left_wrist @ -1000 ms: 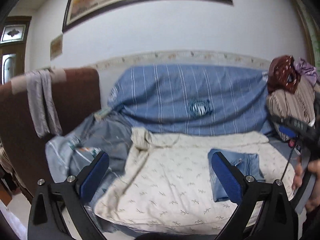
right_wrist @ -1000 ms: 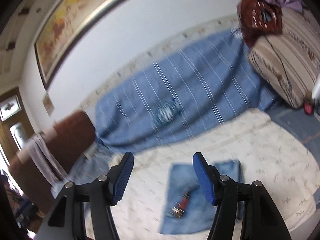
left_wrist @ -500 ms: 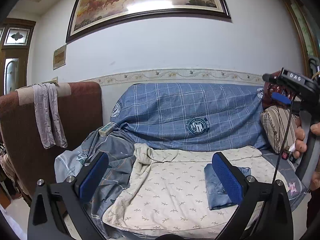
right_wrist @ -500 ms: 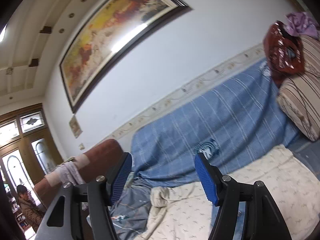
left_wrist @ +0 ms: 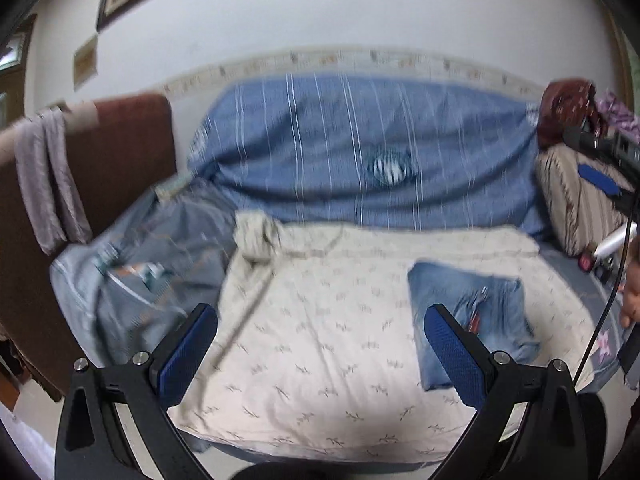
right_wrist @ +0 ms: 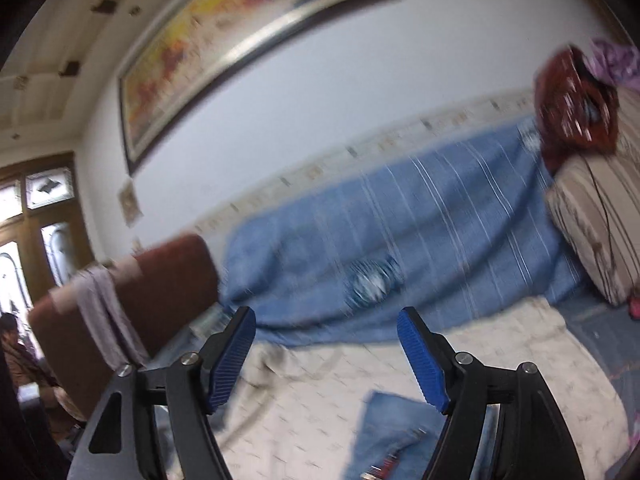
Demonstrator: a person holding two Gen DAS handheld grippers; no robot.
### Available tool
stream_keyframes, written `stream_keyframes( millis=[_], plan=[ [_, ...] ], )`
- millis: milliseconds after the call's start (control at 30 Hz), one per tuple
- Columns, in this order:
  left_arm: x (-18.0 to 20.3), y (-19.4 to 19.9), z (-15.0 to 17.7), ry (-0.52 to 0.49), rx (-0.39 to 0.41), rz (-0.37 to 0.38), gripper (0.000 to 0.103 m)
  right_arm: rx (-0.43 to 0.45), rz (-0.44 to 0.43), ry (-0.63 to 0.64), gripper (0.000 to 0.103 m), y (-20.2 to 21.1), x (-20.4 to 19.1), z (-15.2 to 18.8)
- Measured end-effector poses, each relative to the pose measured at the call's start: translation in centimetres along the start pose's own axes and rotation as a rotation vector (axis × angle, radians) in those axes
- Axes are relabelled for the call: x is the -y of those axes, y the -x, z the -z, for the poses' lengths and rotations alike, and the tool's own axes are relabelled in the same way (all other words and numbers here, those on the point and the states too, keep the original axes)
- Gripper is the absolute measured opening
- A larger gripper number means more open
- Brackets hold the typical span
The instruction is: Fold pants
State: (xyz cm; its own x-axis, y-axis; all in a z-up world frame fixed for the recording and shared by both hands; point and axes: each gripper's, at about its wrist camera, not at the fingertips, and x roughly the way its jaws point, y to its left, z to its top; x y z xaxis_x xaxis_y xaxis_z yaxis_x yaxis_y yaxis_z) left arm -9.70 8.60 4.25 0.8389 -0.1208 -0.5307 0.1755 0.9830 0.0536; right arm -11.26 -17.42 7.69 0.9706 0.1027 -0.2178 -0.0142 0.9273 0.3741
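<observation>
Left wrist view showed the pants [left_wrist: 470, 320] lying as a compact blue denim rectangle on the cream sheet [left_wrist: 320, 340] that covered the sofa seat, toward the right side of that sheet. Judging by the squared shape and stacked layers, the folding looked finished or very nearly so; at most a last tidy or smoothing of the edges seemed left, though motion blur made the creases hard to read. A small red and metal detail, maybe a zip or tag, showed on the top layer.

The left hand-held gripper [left_wrist: 320, 354] was held above the front of the seat with its 2 blue pads spread wide and nothing between them. The pants lay just beyond and beside its right pad, not touching it.

In the right wrist view, the right hand-held gripper [right_wrist: 326, 360] was also spread wide and empty, tilted up toward the blue checked cover [right_wrist: 400, 240] on the sofa back and the wall. The pants [right_wrist: 396, 440] sat low in that view, below the gap between its fingers and partly hidden by the right finger, well clear of the pads.

Neither hand-held gripper touched the cloth. A striped cushion [left_wrist: 580, 200] rested at the sofa's right end, apart from the pants.
</observation>
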Motion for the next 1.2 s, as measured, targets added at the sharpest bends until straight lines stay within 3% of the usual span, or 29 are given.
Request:
stream_keyframes(
  millis=[233,400,567,700,900,1100,1200],
  plan=[
    [1.5,-8.7,1.4,-0.028,-0.144,-0.007,0.103,-0.143,0.071,-0.084,0.076,-5.8,8.4,5.9],
    [1.9,-13.3,0.7,-0.044,-0.16,-0.004,0.103,-0.215,0.007,-0.126,0.076,-7.1,13.2,8.0],
    [2.7,-17.0,0.2,-0.029,-0.144,0.035,0.103,-0.271,-0.051,-0.339,0.076,-7.8,18.4,8.9],
    [3.8,-19.4,0.5,0.011,-0.163,0.099,0.103,-0.282,-0.033,-0.363,0.076,-7.2,20.2,9.0],
    [6.2,-20.5,1.5,0.075,-0.178,0.285,0.103,-0.363,-0.019,-0.364,0.076,-7.4,21.0,10.1],
    [8.8,-20.3,2.4,0.065,-0.218,0.424,0.103,-0.454,0.037,-0.301,0.076,-8.8,20.3,12.0],
    [10.3,-19.5,2.4,0.025,-0.206,0.46,0.103,-0.437,0.076,-0.277,0.076,-9.3,19.9,12.2]
  ],
)
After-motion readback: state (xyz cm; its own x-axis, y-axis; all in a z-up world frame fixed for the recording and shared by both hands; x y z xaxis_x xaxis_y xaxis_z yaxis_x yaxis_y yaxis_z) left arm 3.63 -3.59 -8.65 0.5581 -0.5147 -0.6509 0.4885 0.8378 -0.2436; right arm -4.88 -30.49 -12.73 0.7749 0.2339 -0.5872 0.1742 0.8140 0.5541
